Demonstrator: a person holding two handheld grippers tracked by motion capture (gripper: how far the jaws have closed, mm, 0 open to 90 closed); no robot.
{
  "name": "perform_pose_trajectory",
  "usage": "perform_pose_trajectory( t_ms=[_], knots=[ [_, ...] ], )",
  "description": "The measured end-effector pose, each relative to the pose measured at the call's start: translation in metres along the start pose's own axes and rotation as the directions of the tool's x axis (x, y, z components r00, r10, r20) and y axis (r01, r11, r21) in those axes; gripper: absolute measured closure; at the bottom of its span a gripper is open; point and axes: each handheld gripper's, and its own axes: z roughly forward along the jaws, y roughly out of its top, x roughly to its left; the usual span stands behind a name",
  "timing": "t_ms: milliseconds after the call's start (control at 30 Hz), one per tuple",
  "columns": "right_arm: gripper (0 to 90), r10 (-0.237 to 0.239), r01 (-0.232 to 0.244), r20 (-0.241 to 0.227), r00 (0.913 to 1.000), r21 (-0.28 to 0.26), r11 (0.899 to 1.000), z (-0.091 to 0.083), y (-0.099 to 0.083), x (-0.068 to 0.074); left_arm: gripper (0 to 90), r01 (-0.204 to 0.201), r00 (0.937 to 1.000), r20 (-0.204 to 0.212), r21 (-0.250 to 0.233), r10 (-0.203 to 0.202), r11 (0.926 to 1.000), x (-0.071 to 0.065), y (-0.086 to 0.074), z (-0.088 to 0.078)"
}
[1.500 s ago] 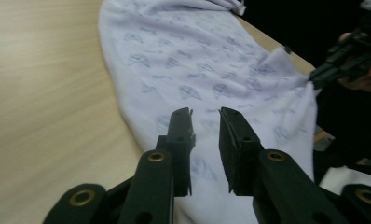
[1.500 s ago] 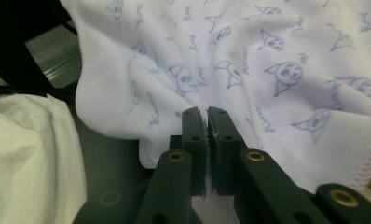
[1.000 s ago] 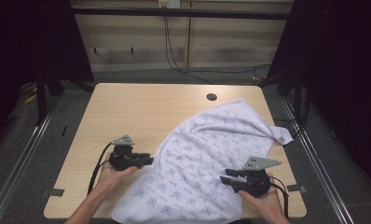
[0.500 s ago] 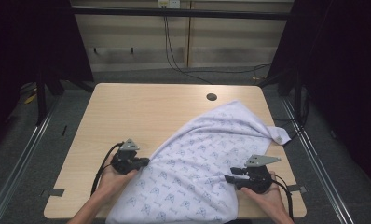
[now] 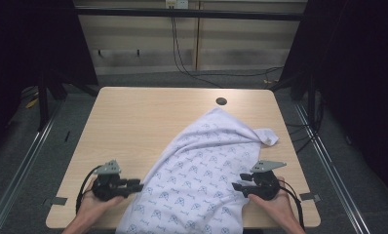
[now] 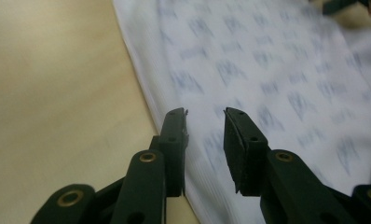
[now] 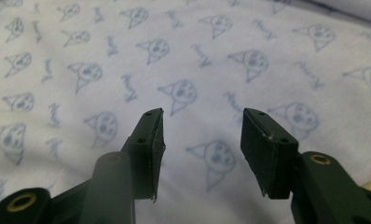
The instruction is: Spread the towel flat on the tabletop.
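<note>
The left tongs (image 5: 137, 185) are held released at the left edge of the white patterned cloth (image 5: 202, 175), which is spread diagonally across the wooden bench (image 5: 133, 122) and hangs over its near edge. The right tongs (image 5: 237, 186) are parted, empty, over the cloth's right side.

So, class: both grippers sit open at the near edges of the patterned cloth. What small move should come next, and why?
Probably close the left gripper on the cloth: its open jaws straddle the cloth's side hem, with nothing held. The right gripper is open above the fabric too, so it would likely pinch next.
</note>
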Motion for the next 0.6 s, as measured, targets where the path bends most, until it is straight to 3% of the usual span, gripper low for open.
perform_pose_trajectory(
  t_ms=[33, 100, 133, 200, 300, 400, 467, 533, 600],
  knots=[
    [50.4, 0.007, -0.007, -0.001, 1.0000, -0.009, 1.000, 0.001, 0.002, -0.002, 68.7, 0.012, 0.9999, 0.001, -0.010, -0.012, 0.9999, 0.006, 0.009, 0.007],
    [50.9, 0.004, -0.004, 0.015, 0.9999, -0.011, 1.000, 0.005, 0.006, -0.007, 69.4, 0.010, 0.9993, -0.036, -0.032, -0.011, 0.9994, 0.018, 0.026, 0.022],
    [51.0, 0.005, -0.005, 0.020, 0.9998, -0.011, 1.000, 0.006, 0.007, -0.009, 69.7, 0.035, 0.9985, -0.042, -0.043, -0.036, 0.9985, 0.025, 0.034, 0.029],
    [51.1, 0.014, -0.014, 0.027, 0.9996, -0.006, 1.000, 0.010, 0.008, -0.014, 70.2, 0.042, 0.9958, -0.080, -0.040, -0.045, 0.9983, 0.034, 0.046, 0.044],
    [51.4, 0.019, -0.019, 0.043, 0.9989, -0.003, 1.000, 0.011, 0.007, -0.020, 68.9, 0.060, 0.9927, -0.104, -0.008, -0.061, 0.9982, 0.042, 0.056, 0.063],
    [51.4, 0.027, -0.027, 0.047, 0.9985, -0.001, 1.000, 0.010, 0.004, -0.023, 63.5, 0.073, 0.9934, -0.089, 0.017, -0.071, 0.9972, 0.043, 0.057, 0.080],
    [51.4, 0.031, -0.031, 0.050, 0.9983, 0.010, 0.999, 0.010, 0.003, -0.025, 62.2, 0.030, 0.9958, -0.088, 0.058, -0.025, 0.9979, 0.035, 0.058, 0.089],
    [51.3, 0.032, -0.033, 0.050, 0.9982, 0.009, 0.999, 0.011, 0.002, -0.026, 61.6, -0.016, 0.9939, -0.108, 0.078, 0.024, 0.9968, 0.028, 0.061, 0.094],
    [51.1, 0.034, -0.035, 0.050, 0.9982, 0.011, 0.999, 0.012, 0.003, -0.026, 73.9, -0.063, 0.9896, -0.122, 0.099, 0.075, 0.9930, 0.022, 0.061, 0.095]
  ],
)
